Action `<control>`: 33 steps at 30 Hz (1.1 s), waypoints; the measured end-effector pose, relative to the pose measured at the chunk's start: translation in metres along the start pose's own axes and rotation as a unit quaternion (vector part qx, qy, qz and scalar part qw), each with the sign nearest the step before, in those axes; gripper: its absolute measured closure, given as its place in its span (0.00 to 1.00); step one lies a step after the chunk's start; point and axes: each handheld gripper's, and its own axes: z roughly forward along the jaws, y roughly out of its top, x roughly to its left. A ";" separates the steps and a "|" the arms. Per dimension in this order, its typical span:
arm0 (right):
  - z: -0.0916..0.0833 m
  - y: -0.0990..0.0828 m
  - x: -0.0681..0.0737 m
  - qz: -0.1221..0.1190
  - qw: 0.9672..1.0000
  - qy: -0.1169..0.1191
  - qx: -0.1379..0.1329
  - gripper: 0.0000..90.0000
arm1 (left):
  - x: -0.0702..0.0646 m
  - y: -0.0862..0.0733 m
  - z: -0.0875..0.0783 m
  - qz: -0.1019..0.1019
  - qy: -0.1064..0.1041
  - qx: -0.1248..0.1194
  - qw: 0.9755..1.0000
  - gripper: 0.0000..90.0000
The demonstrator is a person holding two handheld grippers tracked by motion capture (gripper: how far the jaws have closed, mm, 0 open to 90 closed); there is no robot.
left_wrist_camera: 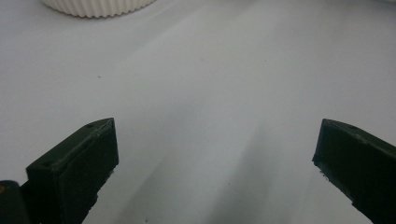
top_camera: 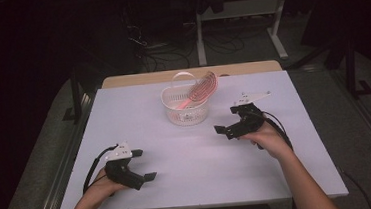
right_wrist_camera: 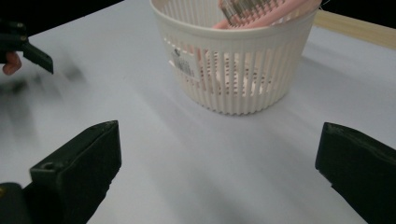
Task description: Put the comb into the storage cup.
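— On the white table [top_camera: 145, 188], where does the work stand?

— Judging by how things lie, the main step looks done. The pink hairbrush [top_camera: 200, 91] sits in the white slatted basket [top_camera: 187, 115] at the far middle of the table, its bristled head leaning up over the rim and its handle down inside.

— And the grippers?

— Both are empty. The right gripper [top_camera: 231, 121] hangs just beside the basket, on its near right side, jaws spread wide with nothing between them; in the right gripper view the basket [right_wrist_camera: 233, 70] stands ahead of them, apart from both. The left gripper [top_camera: 144, 165] rests low near the table's front left, well apart from the basket, jaws likewise wide over bare tabletop.

— Anything left?

— Little, I'd say: perhaps drawing the right hand clear. The brush leans rather than lies flat, yet seems settled.
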 end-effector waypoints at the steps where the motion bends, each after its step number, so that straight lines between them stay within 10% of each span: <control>1: -0.001 -0.002 0.002 -0.001 1.000 0.000 0.002 0.00 | 0.000 0.000 0.000 -0.001 0.000 -0.001 1.000 0.00; 33: -0.030 -0.065 0.023 0.002 0.999 0.002 0.042 0.00 | 0.001 0.001 -0.003 0.001 0.001 -0.004 1.000 0.00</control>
